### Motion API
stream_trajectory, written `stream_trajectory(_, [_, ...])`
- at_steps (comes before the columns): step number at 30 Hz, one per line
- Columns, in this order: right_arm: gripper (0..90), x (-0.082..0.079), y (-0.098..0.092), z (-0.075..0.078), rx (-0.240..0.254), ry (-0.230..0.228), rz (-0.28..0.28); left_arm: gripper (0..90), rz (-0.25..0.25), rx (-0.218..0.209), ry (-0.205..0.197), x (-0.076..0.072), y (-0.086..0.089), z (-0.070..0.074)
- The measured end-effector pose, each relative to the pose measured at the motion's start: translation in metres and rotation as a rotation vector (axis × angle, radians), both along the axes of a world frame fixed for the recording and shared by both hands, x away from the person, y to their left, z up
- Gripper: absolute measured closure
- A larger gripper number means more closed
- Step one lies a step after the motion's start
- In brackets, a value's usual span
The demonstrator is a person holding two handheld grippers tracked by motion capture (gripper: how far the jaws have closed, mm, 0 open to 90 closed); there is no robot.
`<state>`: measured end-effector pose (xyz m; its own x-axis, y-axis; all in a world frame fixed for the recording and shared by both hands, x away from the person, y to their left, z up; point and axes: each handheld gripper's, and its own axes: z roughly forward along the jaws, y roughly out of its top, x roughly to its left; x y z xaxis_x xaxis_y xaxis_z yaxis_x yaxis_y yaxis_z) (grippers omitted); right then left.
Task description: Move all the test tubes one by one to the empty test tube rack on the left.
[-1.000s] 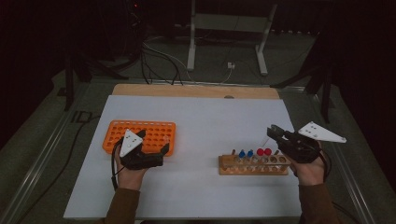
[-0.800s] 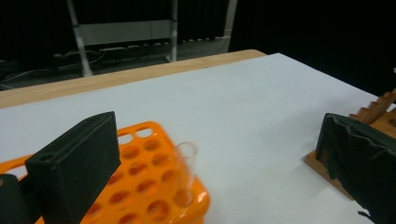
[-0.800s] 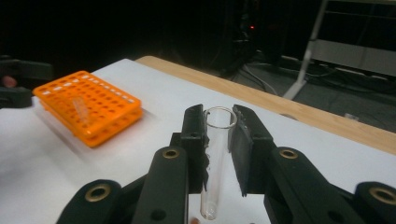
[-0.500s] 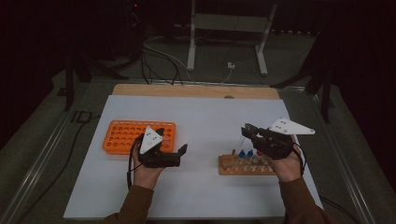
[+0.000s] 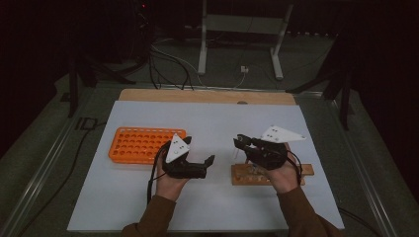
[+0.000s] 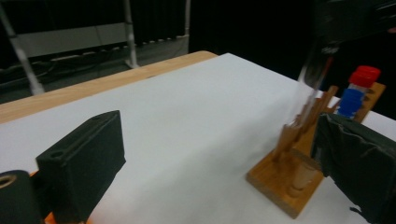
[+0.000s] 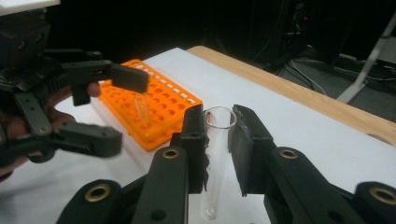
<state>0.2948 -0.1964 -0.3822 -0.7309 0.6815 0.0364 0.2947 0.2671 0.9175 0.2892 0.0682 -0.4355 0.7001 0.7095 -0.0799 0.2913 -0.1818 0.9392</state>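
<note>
Right gripper (image 7: 217,140) clamps a clear test tube (image 7: 214,163) upright; left gripper (image 5: 205,165), jaws wide and just narrowing, holds nothing beside it.

No readable text, label, brand or number anywhere — not on the racks, tubes or table.

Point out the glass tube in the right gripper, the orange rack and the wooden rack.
glass tube (image 7: 215,154), right gripper view, mid wall between the jaws.
orange rack (image 5: 141,144), high view, holed top.
wooden rack (image 6: 280,183), left gripper view, near base corner.
</note>
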Motion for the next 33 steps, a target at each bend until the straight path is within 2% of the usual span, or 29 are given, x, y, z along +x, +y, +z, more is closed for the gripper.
stream_trajectory(4, [76.3, 0.000, 0.009, -0.003, -0.006, 0.007, 0.018, 12.9, -0.040, -0.005, 0.007, 0.000, -0.010, 0.001])
stream_trajectory(8, [76.2, 0.001, 0.017, -0.006, -0.010, 0.015, 0.034, 18.4, -0.072, 0.008, 0.005, -0.001, -0.022, 0.001])
stream_trajectory(11, [76.3, 0.001, 0.022, -0.008, -0.008, 0.023, 0.043, 28.4, -0.101, 0.010, 0.002, -0.001, -0.032, 0.001])
stream_trajectory(14, [76.3, -0.001, 0.026, -0.009, -0.012, 0.027, 0.054, 44.6, -0.133, 0.012, 0.003, -0.001, -0.037, 0.000])
stream_trajectory(18, [76.3, -0.001, 0.028, -0.010, -0.015, 0.029, 0.062, 64.0, -0.168, -0.006, 0.010, -0.001, -0.038, 0.000])
stream_trajectory(21, [76.3, -0.002, 0.027, -0.013, -0.014, 0.036, 0.062, 71.3, -0.175, -0.013, 0.014, 0.000, -0.036, 0.001])
stream_trajectory(33, [76.3, -0.002, 0.027, -0.016, -0.021, 0.040, 0.073, 76.1, -0.182, 0.005, 0.007, 0.000, -0.036, -0.001])
